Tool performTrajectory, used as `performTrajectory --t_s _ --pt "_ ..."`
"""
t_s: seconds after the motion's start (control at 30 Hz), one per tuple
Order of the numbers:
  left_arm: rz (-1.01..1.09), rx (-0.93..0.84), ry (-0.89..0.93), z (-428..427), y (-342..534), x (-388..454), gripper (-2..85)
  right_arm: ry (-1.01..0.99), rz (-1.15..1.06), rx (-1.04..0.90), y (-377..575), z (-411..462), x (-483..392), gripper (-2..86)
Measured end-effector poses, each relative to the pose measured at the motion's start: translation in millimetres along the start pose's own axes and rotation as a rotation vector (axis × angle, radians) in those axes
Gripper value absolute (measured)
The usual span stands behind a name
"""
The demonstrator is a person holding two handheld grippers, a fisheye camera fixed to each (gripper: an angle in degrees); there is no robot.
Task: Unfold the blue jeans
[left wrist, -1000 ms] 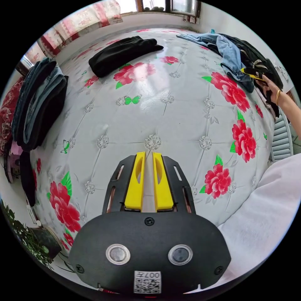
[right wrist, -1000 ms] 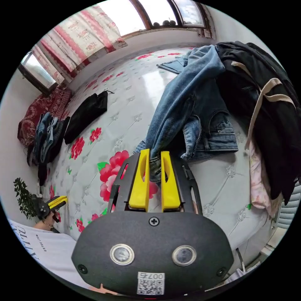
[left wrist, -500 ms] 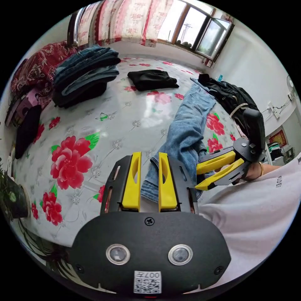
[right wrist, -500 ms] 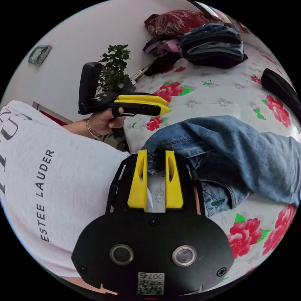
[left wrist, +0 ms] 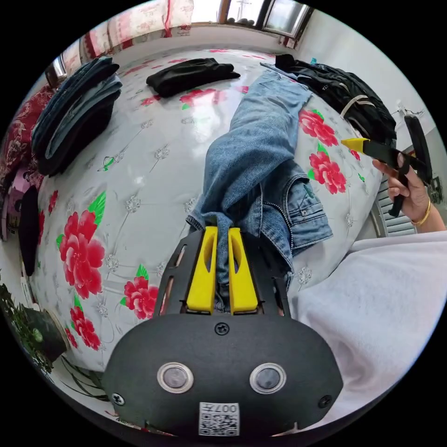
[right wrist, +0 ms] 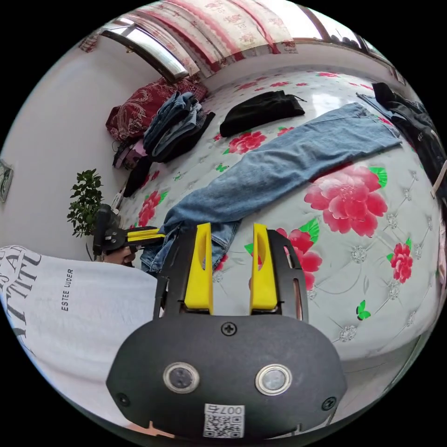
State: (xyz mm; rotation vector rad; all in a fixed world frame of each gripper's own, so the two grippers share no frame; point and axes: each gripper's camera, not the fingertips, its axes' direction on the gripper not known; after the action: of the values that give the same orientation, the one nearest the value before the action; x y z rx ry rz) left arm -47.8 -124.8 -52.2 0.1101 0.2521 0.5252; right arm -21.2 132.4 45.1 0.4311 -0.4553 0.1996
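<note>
white shirt (right wrist: 70, 307), left of the right gripper (right wrist: 230, 230) in the right gripper view: small black print, not fully legible; larger black letters at its outer edge, cut off, unreadable

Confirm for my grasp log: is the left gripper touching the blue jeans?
Touching. Left gripper view shows the left gripper closed on the blue jeans waistband.

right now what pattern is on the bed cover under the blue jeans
White quilted cover printed with red flowers, green leaves and small green butterflies; clearest in the right gripper view, beside the blue denim jeans.
</note>
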Motion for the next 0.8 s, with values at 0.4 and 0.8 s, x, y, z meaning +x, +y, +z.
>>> performTrajectory --t_s 0.4,0.8 --pt "0.092 -0.018 -0.040 -175.4 94.6 -45.9 2.7 0.052 0.142 0.115 -14.6 -47.8 58.9 10.1" --pt "-0.759 0.210 -0.156 -156.7 166.3 -105.4 8.2 0.188 -0.033 -0.027 -157.6 3.7 61.1 10.8"
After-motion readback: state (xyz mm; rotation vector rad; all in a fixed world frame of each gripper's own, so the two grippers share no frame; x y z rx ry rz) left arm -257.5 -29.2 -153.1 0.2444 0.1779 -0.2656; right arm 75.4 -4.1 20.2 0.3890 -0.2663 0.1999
